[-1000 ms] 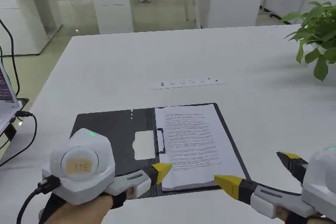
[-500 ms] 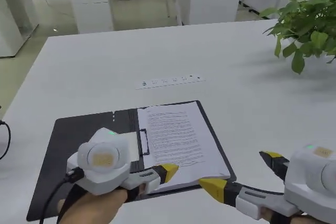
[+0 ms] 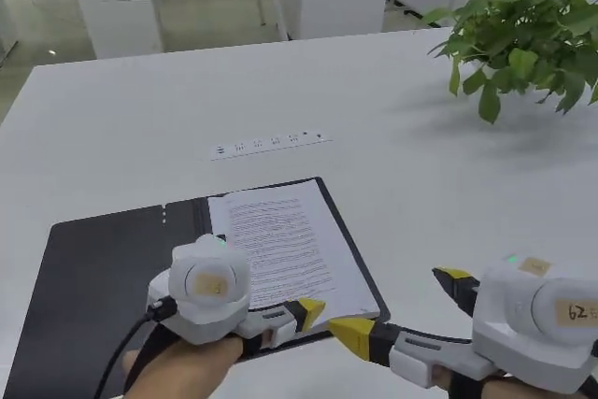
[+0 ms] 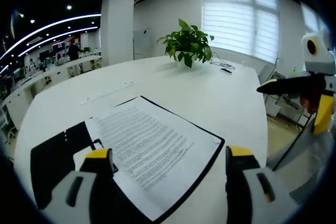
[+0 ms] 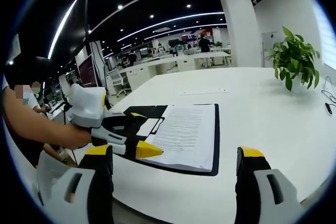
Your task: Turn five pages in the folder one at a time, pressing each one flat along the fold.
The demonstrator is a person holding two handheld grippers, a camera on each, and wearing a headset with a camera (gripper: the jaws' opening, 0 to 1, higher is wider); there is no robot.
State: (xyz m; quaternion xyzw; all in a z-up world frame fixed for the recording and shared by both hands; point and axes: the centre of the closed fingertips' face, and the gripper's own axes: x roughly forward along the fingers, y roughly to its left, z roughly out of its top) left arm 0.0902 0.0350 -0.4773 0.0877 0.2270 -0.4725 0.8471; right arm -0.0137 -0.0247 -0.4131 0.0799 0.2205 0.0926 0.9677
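Head view showed the folder (image 3: 93,268) lying open on the near part of the white table (image 3: 420,184), its black cover spread to the left and the pages (image 3: 276,240) stacked flat on its right half. The left gripper (image 3: 299,315) sat at the folder's near edge, one yellow tip over the near margin of the pages close to their near right corner; whether that tip touched the paper could not be told. In the left gripper view its jaws stood spread wide with nothing pinched, and the folder's near right corner lay between and just beyond them, the printed sheet running away to the far left. The right gripper (image 3: 402,306) hung just to the right of that same corner, off the folder and over bare table, its jaws also wide apart and empty. The right gripper view had the pages ahead of its jaws and slightly left, with the left gripper reaching in from the left over the folder's near edge. A row of sockets (image 3: 271,145) lay beyond the folder, and a plant (image 3: 523,35) stood at the far right, well apart from it.
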